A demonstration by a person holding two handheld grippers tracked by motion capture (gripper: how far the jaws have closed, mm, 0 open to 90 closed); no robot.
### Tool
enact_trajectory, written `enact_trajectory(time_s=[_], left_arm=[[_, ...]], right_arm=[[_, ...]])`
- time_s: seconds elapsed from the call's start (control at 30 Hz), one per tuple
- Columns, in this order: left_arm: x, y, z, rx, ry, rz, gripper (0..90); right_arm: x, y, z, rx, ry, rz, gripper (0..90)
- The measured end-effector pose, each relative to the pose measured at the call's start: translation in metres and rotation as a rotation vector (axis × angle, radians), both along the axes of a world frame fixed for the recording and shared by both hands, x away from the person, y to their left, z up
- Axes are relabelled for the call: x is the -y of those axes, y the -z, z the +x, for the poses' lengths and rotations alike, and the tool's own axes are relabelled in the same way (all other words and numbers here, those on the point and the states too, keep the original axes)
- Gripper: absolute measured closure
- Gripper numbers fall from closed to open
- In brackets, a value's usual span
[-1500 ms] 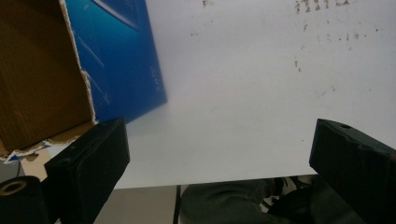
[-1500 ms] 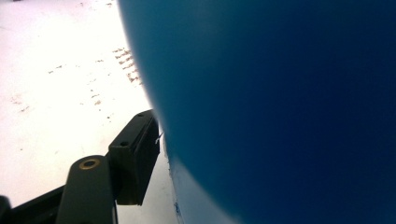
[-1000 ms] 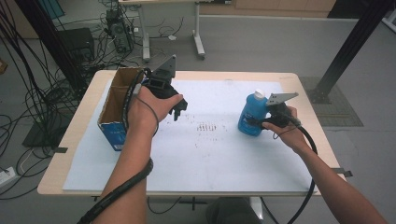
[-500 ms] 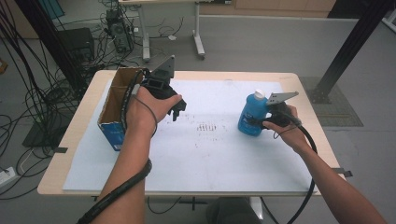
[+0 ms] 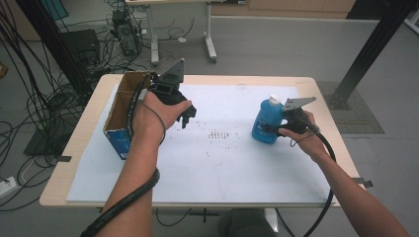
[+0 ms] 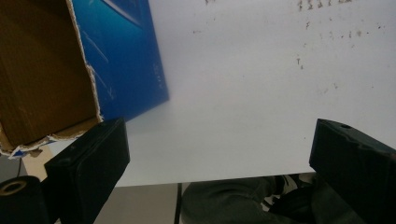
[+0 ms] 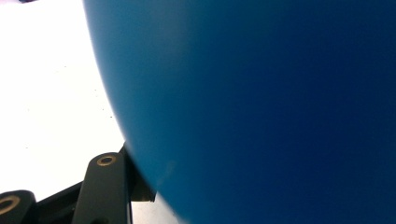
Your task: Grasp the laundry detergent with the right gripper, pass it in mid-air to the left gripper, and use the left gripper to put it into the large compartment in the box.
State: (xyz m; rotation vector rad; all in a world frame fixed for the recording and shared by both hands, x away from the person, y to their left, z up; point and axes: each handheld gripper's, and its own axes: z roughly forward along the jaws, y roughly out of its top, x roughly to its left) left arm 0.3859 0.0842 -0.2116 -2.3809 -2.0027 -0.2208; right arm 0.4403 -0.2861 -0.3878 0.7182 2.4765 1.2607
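Observation:
A blue bottle [image 5: 267,121] with a white cap stands upright on the white sheet [image 5: 222,163] at the right. My right gripper [image 5: 272,129] reaches in from the right and clasps the bottle's lower body; its jaws have just been closing on it. In the right gripper view the bottle [image 7: 261,102] is pressed close against one black finger [image 7: 105,186]. My left gripper [image 5: 187,114] hovers beside an open cardboard box [image 5: 121,116], blue outside and brown inside. Its jaws [image 6: 219,172] stand wide apart with nothing between them, and the box corner [image 6: 121,56] is at upper left.
The sheet covers most of the wooden table [image 5: 84,138]. A patch of small dark marks [image 5: 217,134] lies at its middle. Cables trail from both grippers off the near edge. Behind the table are floor cables, equipment and a desk leg [image 5: 210,34].

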Motion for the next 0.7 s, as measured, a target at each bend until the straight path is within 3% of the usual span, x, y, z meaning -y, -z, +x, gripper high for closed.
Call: enact_trajectory(time_s=[0.7], left_arm=[[0.0015,-0.0047,-0.0034,0.009,0.001,0.006,5.4]], right_arm=[[-0.0004,0.0000,-0.0017,0.006,0.003,0.001,41.6]])
